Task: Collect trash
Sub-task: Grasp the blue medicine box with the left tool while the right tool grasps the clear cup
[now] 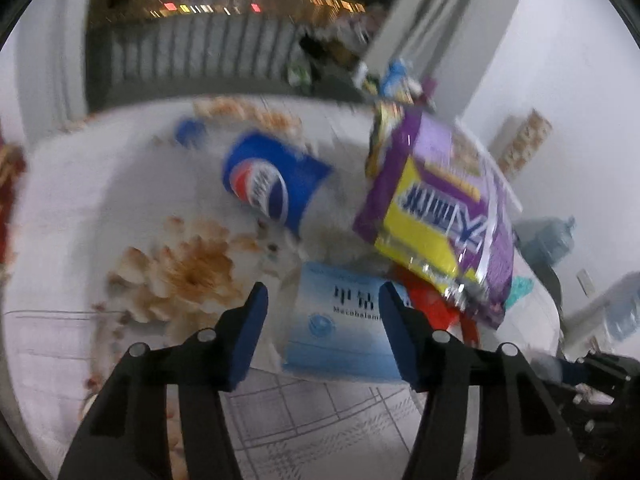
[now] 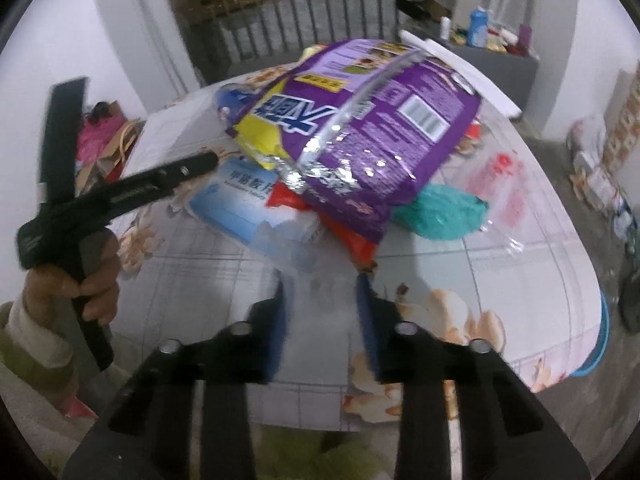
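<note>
So the pale blue medicine box (image 1: 340, 320) lies flat in the trash pile, dead ahead of the left gripper (image 1: 322, 304), jaws spread either side of it, long axis roughly across them. Purple snack bag (image 2: 360, 120) overlaps its far end. Right gripper (image 2: 320, 304) spread too, empty, further back. Floral-cloth surface (image 2: 500, 240); balcony railing (image 1: 192, 56) behind.
</note>
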A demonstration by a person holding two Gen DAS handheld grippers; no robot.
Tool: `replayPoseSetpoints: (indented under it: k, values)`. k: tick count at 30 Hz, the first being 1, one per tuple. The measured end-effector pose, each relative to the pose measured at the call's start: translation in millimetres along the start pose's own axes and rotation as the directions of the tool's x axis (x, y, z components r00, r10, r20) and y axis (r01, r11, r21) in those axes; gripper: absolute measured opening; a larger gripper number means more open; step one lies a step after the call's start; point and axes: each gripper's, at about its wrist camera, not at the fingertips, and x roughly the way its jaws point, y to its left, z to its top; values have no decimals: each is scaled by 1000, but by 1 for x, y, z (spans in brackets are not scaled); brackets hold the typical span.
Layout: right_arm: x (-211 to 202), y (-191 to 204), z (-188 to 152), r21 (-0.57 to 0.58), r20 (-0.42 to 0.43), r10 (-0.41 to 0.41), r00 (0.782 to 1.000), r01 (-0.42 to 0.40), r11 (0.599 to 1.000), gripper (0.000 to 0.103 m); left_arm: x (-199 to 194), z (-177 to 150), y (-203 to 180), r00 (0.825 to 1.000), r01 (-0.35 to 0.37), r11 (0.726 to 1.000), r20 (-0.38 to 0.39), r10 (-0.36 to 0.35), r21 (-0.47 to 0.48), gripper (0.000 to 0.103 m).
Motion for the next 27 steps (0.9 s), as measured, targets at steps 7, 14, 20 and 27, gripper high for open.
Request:
replayPoseSetpoints:
  k: [7,14,20,27]
  values:
    - [-1,-23,-6,86,-30,-8,1000,11,996,8,-1,-18,8,944,260,963,-188,-270,-79,48]
    - [-6,-42,-15,133,-35,-29,999,34,991,7,-43,-63,-29,787,519,855,-400,-468,20,50]
    - [-11,-52,-20,184,-11,-35,999,37,982,7,-70,-42,-43,929,361,902,-178,-325,237,79]
    - [-16,-61,-27,211,9,-18,1000,16,977,5,-17,-47,-82,986,159,854,-120,-114,495,97]
